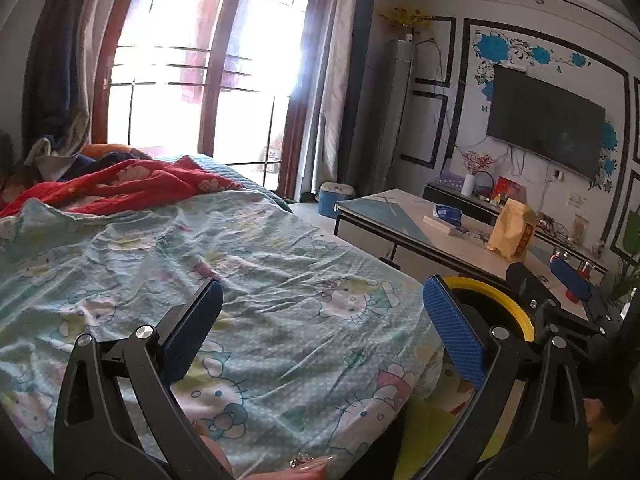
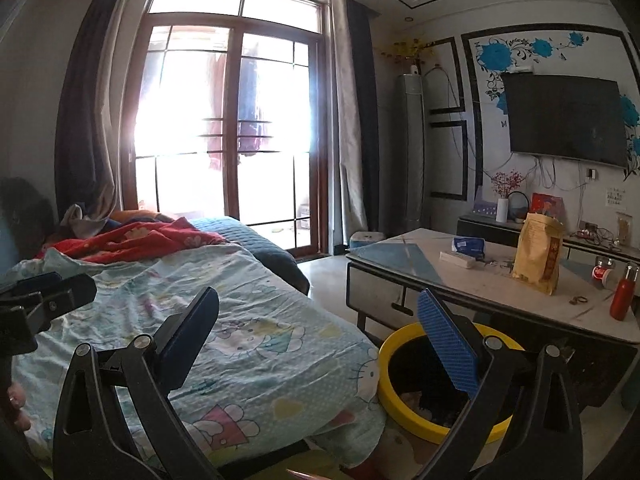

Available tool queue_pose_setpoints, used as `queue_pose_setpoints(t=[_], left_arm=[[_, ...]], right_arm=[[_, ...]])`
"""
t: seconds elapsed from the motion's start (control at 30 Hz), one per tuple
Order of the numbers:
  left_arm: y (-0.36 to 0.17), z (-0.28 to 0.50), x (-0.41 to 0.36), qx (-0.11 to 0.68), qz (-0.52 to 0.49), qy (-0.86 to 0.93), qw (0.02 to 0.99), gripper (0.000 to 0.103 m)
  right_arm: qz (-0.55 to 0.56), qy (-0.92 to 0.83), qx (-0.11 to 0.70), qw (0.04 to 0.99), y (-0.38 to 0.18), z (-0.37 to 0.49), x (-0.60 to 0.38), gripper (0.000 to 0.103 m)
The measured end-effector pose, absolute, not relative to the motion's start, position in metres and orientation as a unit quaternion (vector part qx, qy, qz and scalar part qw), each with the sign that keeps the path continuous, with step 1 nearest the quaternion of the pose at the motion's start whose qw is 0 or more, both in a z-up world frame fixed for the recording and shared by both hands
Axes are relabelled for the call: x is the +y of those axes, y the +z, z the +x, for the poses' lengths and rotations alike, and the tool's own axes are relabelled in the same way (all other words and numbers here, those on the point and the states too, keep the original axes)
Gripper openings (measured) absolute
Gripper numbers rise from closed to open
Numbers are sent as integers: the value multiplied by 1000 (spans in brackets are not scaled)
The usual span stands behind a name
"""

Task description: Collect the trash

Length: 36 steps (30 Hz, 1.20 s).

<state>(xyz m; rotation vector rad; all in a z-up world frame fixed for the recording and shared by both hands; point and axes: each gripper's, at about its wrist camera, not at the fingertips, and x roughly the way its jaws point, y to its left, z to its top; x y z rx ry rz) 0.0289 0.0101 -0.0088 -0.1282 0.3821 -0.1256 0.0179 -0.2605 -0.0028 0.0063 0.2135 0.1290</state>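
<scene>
A yellow-rimmed trash bin (image 2: 390, 360) with a black liner stands on the floor between the bed and the coffee table; some scraps (image 2: 416, 398) lie inside it. My right gripper (image 2: 318, 300) is open and empty, its blue right finger above the bin's mouth. My left gripper (image 1: 322, 292) is open and empty too, hovering over the cartoon-print bedsheet (image 1: 280, 272). The bin's rim (image 1: 496, 294) shows behind the left gripper's right finger. The right gripper (image 1: 546, 280) appears at the right of the left wrist view, over the bin. The left gripper (image 2: 44, 288) shows at the right wrist view's left edge.
The coffee table (image 2: 500, 300) holds a tan paper bag (image 2: 538, 256), a blue tissue pack (image 2: 468, 245), a white box (image 2: 456, 259), a red bottle (image 2: 622, 294) and a can (image 2: 602, 273). A red blanket (image 2: 132, 240) lies at the bed's far end. A small blue bin (image 1: 334, 198) stands near the glass door.
</scene>
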Motion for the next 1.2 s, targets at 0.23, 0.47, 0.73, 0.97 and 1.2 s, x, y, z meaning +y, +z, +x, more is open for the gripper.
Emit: queue_pose_setpoints(t=[0.23,0.47,0.73,0.97,1.2], left_arm=[[-10,29,10,192,-63,-63,977,92],[-11,30,10,197,-64,-61,976,92],[-11,30,10,197,-64,-61,976,92],[-11,30,10,196,-64,-62,976,92],[-11,29,10,197,-63,-62,976,92]], right_arm=[[8,61,107,992,-4,19,-261,97],[10,57,116,991,-6,22,-261,97],[9,56,116,992,-8,23,-260,97],[9,55,117,992,-9,24,-262,97],[10,55,118,991,-9,24,-262,97]])
